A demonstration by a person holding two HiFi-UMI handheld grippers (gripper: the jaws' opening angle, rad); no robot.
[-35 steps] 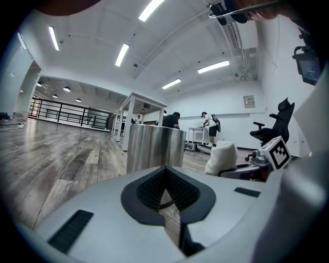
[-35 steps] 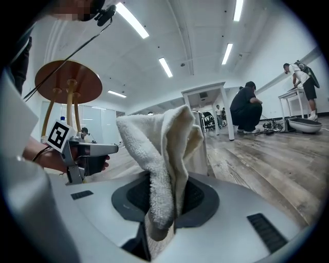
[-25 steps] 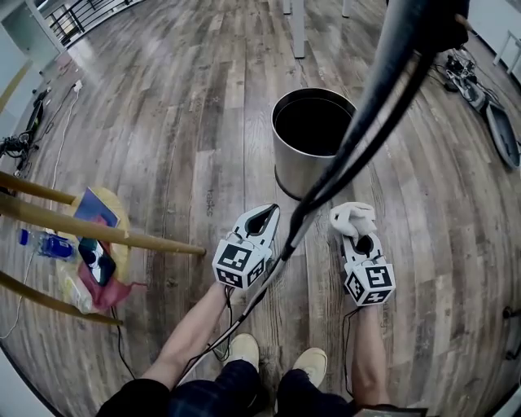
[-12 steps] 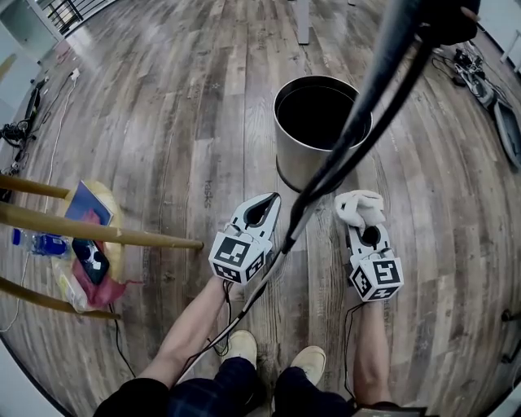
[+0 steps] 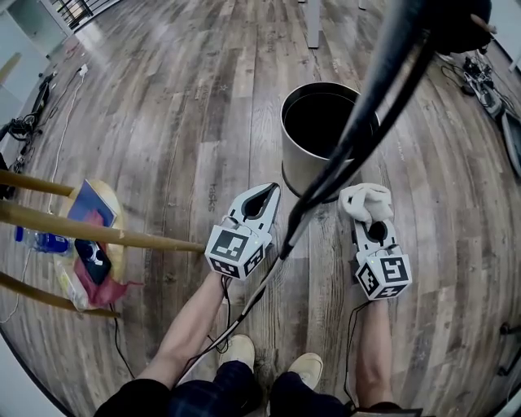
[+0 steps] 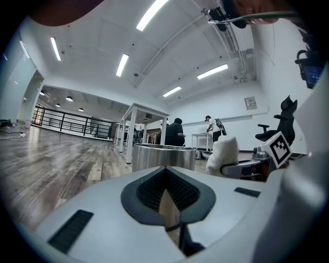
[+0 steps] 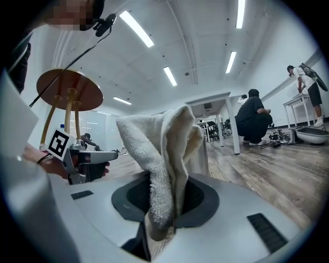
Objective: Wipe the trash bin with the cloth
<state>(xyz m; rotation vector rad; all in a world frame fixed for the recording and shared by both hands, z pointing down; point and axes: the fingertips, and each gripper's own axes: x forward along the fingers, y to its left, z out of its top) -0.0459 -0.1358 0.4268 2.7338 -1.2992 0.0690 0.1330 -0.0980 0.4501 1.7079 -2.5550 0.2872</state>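
Observation:
A round steel trash bin with a dark inside stands on the wooden floor ahead of both grippers; its wall also shows in the left gripper view. My right gripper is shut on a bunched white cloth, just right of and below the bin, apart from it. In the right gripper view the cloth stands up from the jaws and hides most of the bin. My left gripper hangs shut and empty, a short way below the bin's left side. The left gripper view shows its jaws closed with nothing between them.
A wooden stool's legs cross the left side, with a bag, a book and a bottle on the floor beneath. A dark cable hangs across the bin. Table legs stand beyond; people crouch by distant tables.
The view has drifted a little, so the bin sits slightly further right. Both grippers have shifted slightly right, still just below the bin. The cloth stays held.

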